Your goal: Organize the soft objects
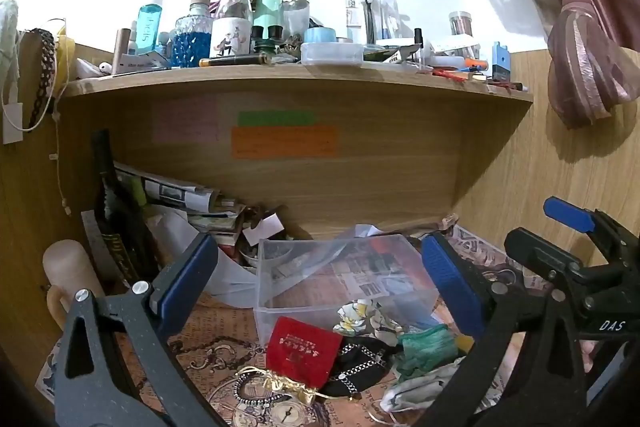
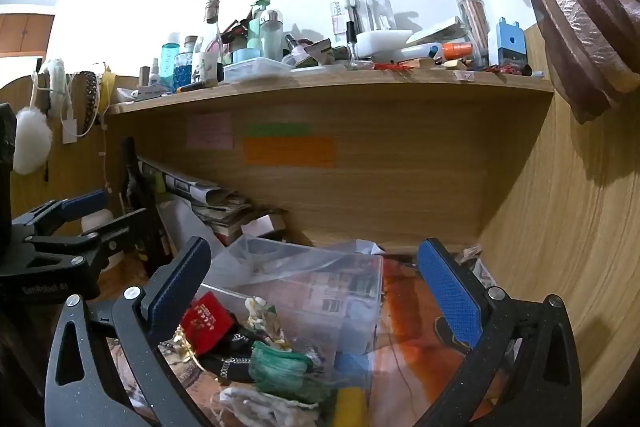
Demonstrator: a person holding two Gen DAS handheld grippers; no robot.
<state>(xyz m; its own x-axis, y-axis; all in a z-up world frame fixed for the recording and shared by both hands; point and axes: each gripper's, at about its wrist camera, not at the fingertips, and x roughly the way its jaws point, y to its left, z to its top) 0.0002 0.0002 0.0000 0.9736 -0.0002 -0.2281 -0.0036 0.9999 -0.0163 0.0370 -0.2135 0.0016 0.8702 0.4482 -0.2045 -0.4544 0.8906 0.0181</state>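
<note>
A pile of soft things lies on the patterned desk mat in front of a clear plastic bin [image 1: 340, 279]: a red velvet pouch [image 1: 302, 351], a black chain-trimmed pouch [image 1: 360, 363], a floral cloth [image 1: 362, 317], a green cloth [image 1: 426, 347] and a pale cloth [image 1: 420, 383]. My left gripper [image 1: 320, 279] is open and empty, above the pile. My right gripper [image 2: 316, 291] is open and empty too, over the bin [image 2: 320, 291]. The red pouch [image 2: 206, 323] and green cloth [image 2: 280, 367] show below it. The right gripper appears at the right of the left view [image 1: 560, 239].
A wooden shelf [image 1: 296, 79] crowded with bottles and boxes runs across above. Papers and books [image 1: 184, 199] are stacked under it at the left. Beaded jewellery [image 1: 260, 391] lies by the pouch. A pink curtain [image 1: 588, 67] hangs at the right. Wood panels close both sides.
</note>
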